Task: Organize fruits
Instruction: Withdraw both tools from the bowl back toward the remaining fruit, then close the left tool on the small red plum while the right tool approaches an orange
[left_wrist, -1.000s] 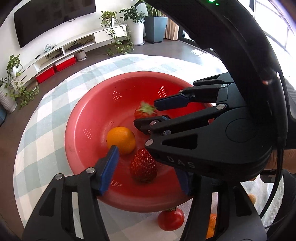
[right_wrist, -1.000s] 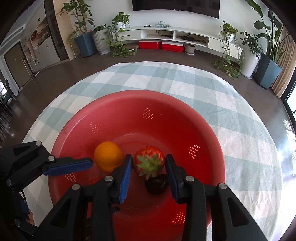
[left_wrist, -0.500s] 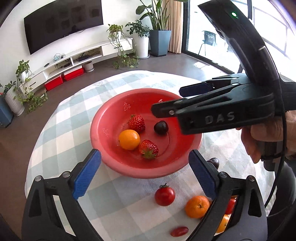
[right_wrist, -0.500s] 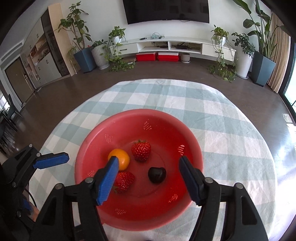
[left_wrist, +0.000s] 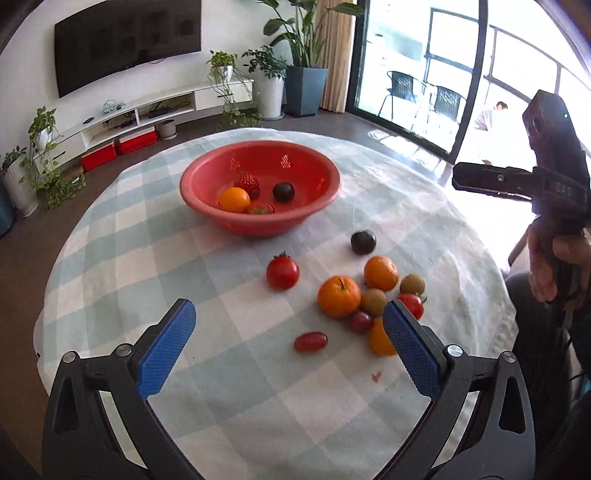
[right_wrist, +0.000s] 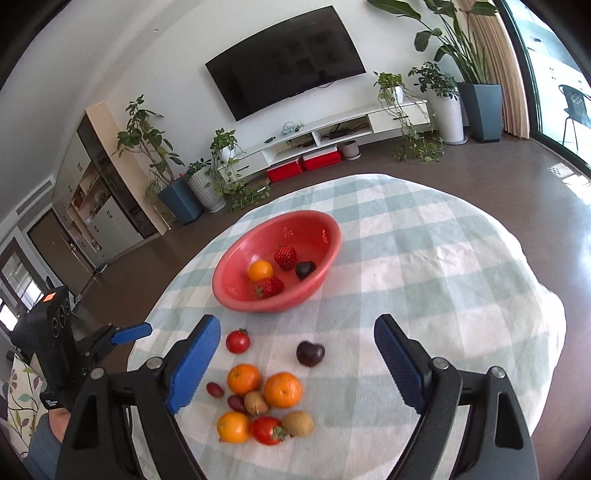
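The red bowl (left_wrist: 258, 225) (right_wrist: 236, 254) stands on the checked tablecloth and holds an orange (left_wrist: 233, 199), two strawberries (left_wrist: 247, 182) and a dark plum (left_wrist: 283, 191). On the cloth in front of it lie a tomato (left_wrist: 282, 272), another plum (left_wrist: 363, 242), oranges (left_wrist: 338, 296), kiwis (right_wrist: 297, 424) and a grape tomato (left_wrist: 310, 341). My left gripper (left_wrist: 288, 308) hovers over the near cloth, its jaws opening wide with nothing between them. My right gripper (right_wrist: 295, 321) hangs above the loose fruit pile (right_wrist: 283, 389), its jaws also opening and empty.
The round table's edge (right_wrist: 535, 280) curves off on all sides. A person's hand (left_wrist: 546, 266) holds the right gripper at the right of the left wrist view. A small red stain (left_wrist: 376, 376) marks the near cloth. Beyond are a TV (right_wrist: 288, 55), a shelf and potted plants.
Both grippers let strawberries go into the bowl, opened wide and pulled back from it toward the near side of the table. The right gripper also rolled, so its view now tilts.
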